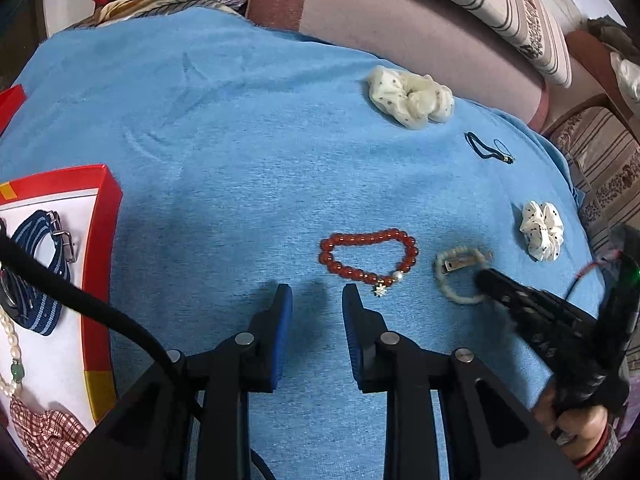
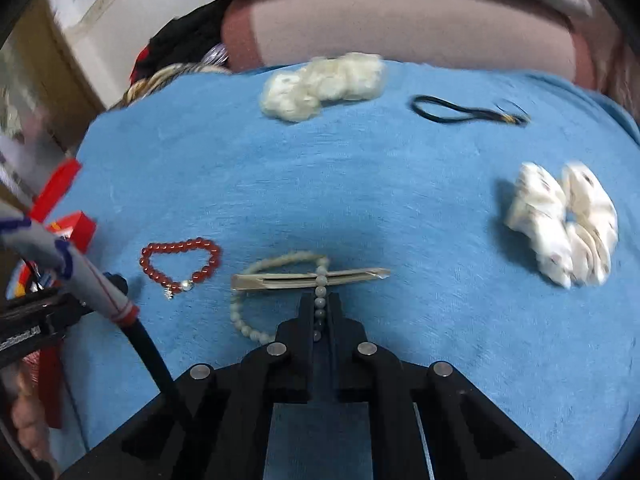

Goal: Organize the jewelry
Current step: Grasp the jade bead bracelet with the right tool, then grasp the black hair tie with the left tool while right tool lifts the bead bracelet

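On blue cloth, left wrist view: left gripper spread wide, holding nothing, just short of red bead bracelet; red box at left holds sorted pieces | right wrist view: right gripper pinched on pale bead bracelet lying across a hair clip | step: picking up bracelet; next, likely lift clear of clip, carry to box.

A matt, fuzzy blue cloth covers the surface. The red bracelet has glossy, smooth beads; the pale bracelet has smooth, duller beads. The hair clip looks like shiny metal. The 2 white scrunchies are soft crinkled fabric. The red box looks like smooth card. The left gripper has ribbed blue pads on matt black plastic.
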`<state>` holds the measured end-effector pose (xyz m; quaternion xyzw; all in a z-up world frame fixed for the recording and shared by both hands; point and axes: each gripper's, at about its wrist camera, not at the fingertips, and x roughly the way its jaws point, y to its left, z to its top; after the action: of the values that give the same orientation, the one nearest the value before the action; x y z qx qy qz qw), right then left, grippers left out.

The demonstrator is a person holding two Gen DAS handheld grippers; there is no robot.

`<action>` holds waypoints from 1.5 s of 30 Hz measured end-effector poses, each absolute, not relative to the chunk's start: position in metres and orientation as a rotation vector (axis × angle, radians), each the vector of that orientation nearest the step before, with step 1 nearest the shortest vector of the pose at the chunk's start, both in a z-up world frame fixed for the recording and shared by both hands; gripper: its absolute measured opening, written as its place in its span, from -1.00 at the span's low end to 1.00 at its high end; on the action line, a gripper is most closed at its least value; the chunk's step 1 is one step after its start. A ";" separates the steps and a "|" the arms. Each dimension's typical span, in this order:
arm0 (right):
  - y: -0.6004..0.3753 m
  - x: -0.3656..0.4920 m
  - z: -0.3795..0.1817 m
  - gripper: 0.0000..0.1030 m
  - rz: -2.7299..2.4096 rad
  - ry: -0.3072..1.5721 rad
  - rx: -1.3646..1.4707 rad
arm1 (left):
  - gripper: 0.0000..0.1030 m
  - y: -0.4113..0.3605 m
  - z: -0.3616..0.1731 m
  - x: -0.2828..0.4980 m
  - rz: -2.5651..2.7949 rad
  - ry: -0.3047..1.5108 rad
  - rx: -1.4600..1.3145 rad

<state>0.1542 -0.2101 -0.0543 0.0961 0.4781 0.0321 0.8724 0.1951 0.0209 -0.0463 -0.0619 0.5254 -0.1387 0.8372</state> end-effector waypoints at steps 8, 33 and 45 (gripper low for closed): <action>-0.322 0.072 -0.035 -0.89 -0.044 0.984 0.332 | -0.51 0.026 -0.050 0.197 -0.284 1.116 -0.136; -0.338 -0.020 0.090 -0.88 0.209 0.712 0.454 | -0.29 -0.111 -0.028 0.114 -0.618 1.118 -0.022; -0.393 -0.065 0.049 -0.88 0.069 0.777 0.526 | -0.29 -0.258 -0.061 0.045 -0.866 1.200 0.150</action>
<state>-0.0648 -0.3929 0.0491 0.2533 0.3741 0.0330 0.8915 0.0446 -0.2576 -0.0606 0.0684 0.5462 -0.3942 0.7359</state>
